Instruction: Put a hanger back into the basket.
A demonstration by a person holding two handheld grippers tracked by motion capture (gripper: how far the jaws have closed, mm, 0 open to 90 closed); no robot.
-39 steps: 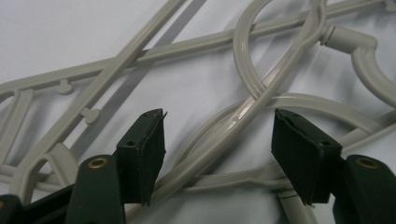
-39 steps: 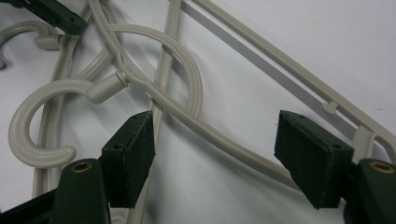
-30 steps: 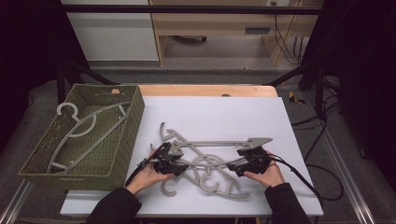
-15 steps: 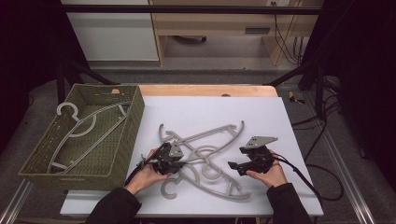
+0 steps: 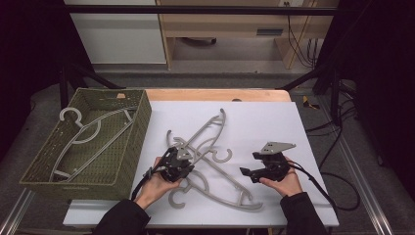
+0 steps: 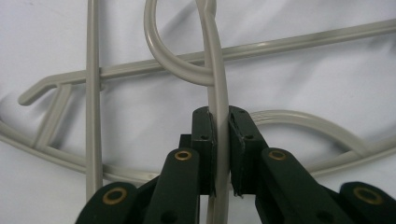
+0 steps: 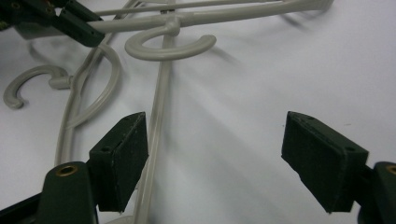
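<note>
We have the left gripper [image 6: 220, 140] clenched on a grey plastic hanger [image 6: 218, 88], its jaws just closed, while our right gripper [image 5: 252, 172] hangs released over the white table [image 5: 274, 122].

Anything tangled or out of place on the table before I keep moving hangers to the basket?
Yes: the two grey hangers on the white table lie crossed over each other, so lifting one may drag the other. The left gripper is clamped on one hanger's bar. The hanger in the green basket lies flat, nothing odd.
</note>
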